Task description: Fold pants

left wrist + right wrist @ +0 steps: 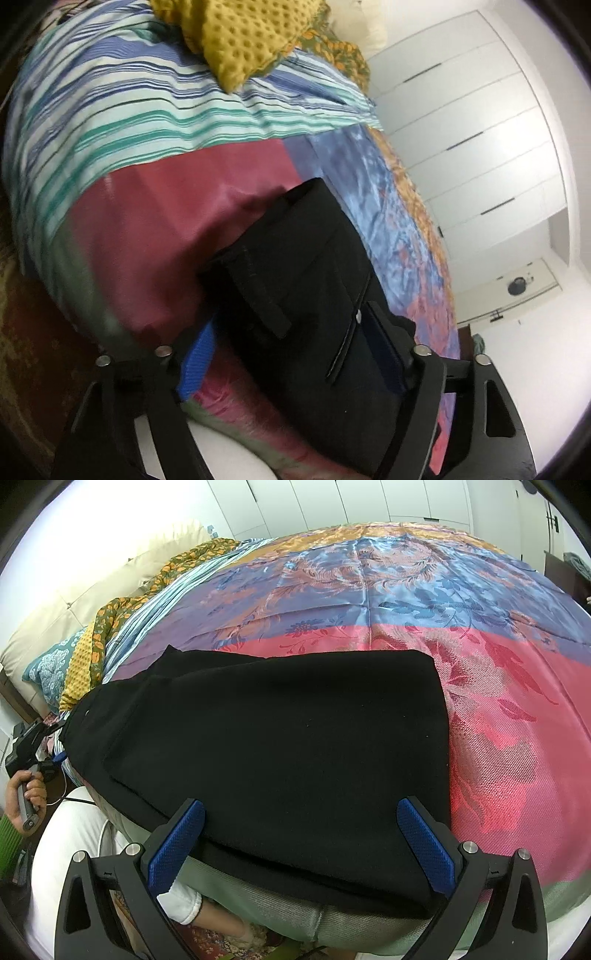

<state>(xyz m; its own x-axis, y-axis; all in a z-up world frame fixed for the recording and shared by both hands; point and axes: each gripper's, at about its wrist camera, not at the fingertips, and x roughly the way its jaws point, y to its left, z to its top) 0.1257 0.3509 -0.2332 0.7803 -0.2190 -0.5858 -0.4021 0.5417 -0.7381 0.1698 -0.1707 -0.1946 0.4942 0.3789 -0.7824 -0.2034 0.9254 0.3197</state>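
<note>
- Black fabric pants [266, 746]: lying folded into a flat stack at the near edge of the bed, on the glossy pink-and-blue floral bedspread [517, 709].
- Left tongs [295, 354]: standing wide apart over the waistband end of the pants, pads not pressing the cloth; a person's hand [27, 794] is holding their handle.
- Right tongs [301, 838]: gaping open, straddling the near edge of the stack, gripping nothing.
- Mustard waffle-knit cloth [236, 40]: lying well apart near the pillows.
- Step, as judged: a fold looking just laid, both tongs releasing.
- Next move, as judged: closing on one end and carrying it across for a further fold.
</note>
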